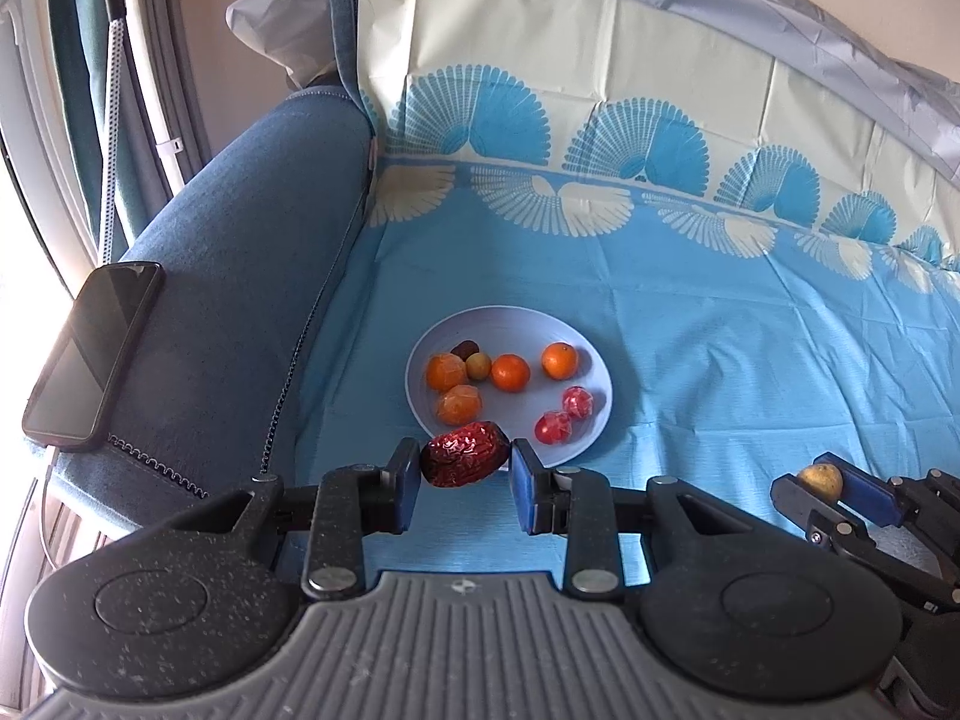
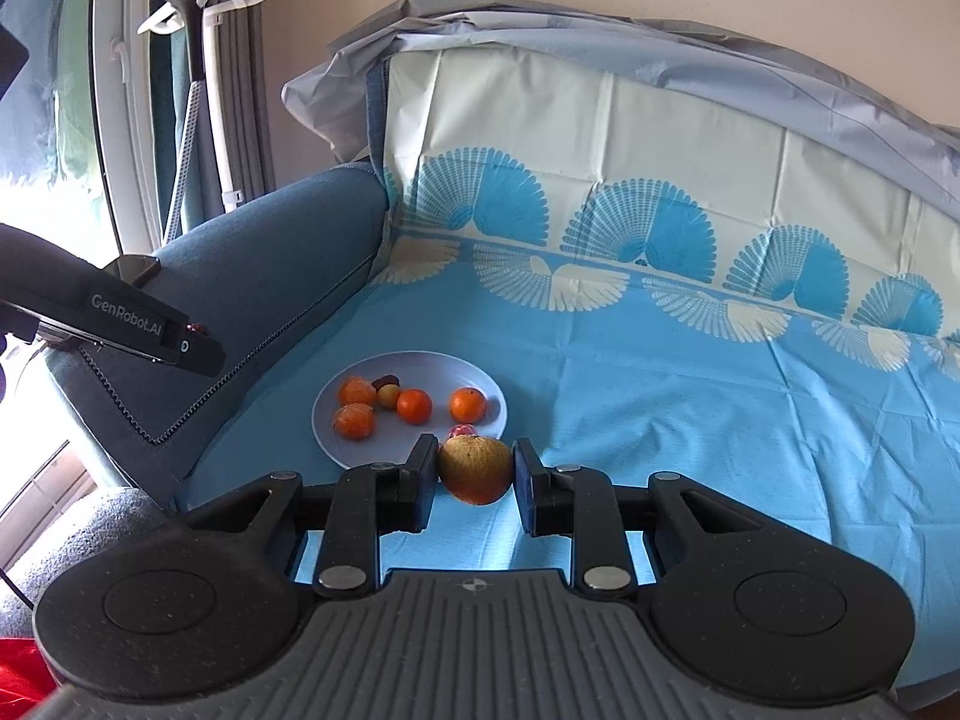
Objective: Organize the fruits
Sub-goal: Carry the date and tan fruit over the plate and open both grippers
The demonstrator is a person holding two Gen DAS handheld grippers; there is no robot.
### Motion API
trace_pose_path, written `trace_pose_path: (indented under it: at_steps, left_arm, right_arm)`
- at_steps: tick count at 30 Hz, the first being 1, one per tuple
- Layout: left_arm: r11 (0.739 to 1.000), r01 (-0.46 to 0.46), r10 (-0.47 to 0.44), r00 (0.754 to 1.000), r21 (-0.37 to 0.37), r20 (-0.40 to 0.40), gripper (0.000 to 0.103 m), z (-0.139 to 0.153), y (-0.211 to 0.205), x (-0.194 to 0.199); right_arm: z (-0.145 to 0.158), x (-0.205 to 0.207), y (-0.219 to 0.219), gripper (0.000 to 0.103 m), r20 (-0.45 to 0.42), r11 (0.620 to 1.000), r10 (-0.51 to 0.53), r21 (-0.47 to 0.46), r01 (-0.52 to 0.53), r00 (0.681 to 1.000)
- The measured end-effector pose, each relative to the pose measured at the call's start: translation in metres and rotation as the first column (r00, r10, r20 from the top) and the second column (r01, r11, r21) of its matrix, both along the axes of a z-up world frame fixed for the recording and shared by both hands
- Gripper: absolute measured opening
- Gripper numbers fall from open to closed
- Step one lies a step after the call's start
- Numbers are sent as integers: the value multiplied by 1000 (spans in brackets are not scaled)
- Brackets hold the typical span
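- The only writing that can be read is "GenRobot.AI", in pale letters on the dark body of the left gripper [image 1: 465,468] as the right wrist view shows it from the side.
- The left gripper's jaws pinch a wrinkled, glossy dark-red date [image 1: 465,455], held just at the near rim of the plate [image 1: 600,378].
- The right gripper [image 2: 474,471] has its jaws pressed onto a round yellow-brown fruit [image 2: 477,468] with a dull, speckled skin, near the plate's right side.
- The pale blue plate lies on a blue cloth [image 1: 720,360] with a fan pattern that covers a sofa seat.
- In the plate: four orange citrus fruits [image 1: 510,372], two of them peeled; two red wrapped pieces [image 1: 553,427]; one small yellowish fruit [image 1: 478,365]; one small dark fruit [image 1: 462,350].
- A black phone [image 1: 93,354] rests on the blue sofa armrest [image 1: 240,276].
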State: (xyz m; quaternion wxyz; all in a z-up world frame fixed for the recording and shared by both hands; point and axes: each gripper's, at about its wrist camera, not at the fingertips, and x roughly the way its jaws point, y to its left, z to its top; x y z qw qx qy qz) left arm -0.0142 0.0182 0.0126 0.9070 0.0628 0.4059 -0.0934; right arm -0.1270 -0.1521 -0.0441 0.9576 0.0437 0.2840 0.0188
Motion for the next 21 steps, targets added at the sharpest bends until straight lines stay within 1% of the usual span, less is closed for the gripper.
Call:
trace_pose_path:
  at_steps: [4, 8, 16, 21]
  left_arm:
    - [1000, -4, 4, 1000, 10, -30, 35, -12, -3, 25]
    - [1000, -6, 8, 997, 18, -80, 35, -29, -8, 57]
    - [999, 11, -4, 984, 40, -176, 35, -70, -24, 121]
    - [999, 7, 4, 978, 54, -208, 35, -94, -30, 157]
  right_arm:
    - [-6, 26, 5, 28, -13, 1000, 22, -3, -22, 1000]
    - [-17, 60, 8, 28, -35, 999, 50, -6, -50, 998]
    - [-51, 138, 19, 28, -100, 989, 125, -69, -133, 987]
    - [-73, 174, 19, 28, -126, 985, 142, -83, -153, 982]
